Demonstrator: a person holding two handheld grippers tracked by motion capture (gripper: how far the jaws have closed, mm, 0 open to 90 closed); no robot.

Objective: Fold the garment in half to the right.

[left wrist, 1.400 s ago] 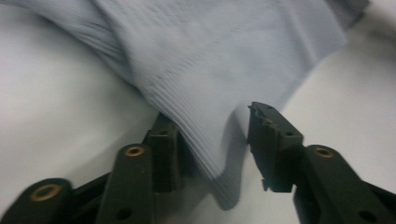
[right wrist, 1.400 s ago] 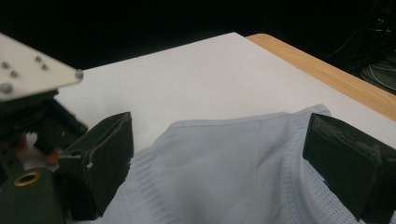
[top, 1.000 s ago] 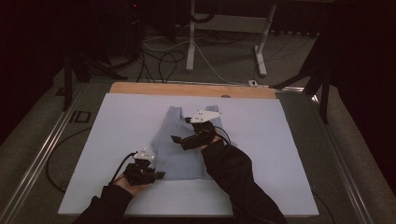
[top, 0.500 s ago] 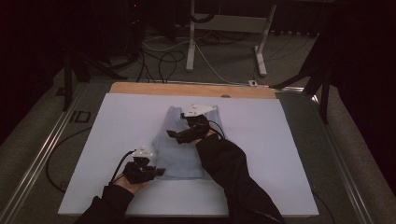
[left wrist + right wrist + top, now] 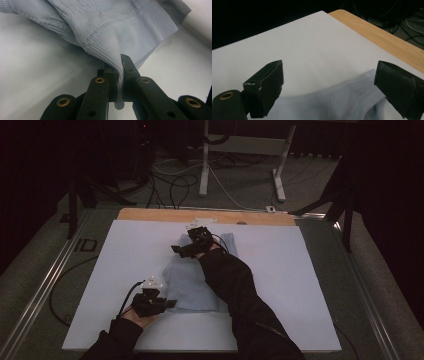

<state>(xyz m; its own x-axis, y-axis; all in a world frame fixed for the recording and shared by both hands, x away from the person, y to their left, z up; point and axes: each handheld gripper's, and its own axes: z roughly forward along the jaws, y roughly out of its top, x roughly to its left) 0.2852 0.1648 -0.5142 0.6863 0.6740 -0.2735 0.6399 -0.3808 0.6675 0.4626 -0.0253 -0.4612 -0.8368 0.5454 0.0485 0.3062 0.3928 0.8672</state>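
Pale blue knit garment (image 5: 192,280) lies mid-table on the white table (image 5: 300,270). Left tongs (image 5: 167,304) at its near left corner, jaws clamped on a pinch of ribbed hem (image 5: 120,75). Right tongs (image 5: 177,251) at the garment's far edge, jaws wide apart, gripping nothing, fabric (image 5: 332,105) below them.

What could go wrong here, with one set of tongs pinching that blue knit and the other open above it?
The left tongs pinch only a thin fold at the edge of the blue knit garment; a pull might slip it free or stretch the ribbing. The right tongs hang open over the far end, so they may close on several layers, or drag the garment across the white sheet.
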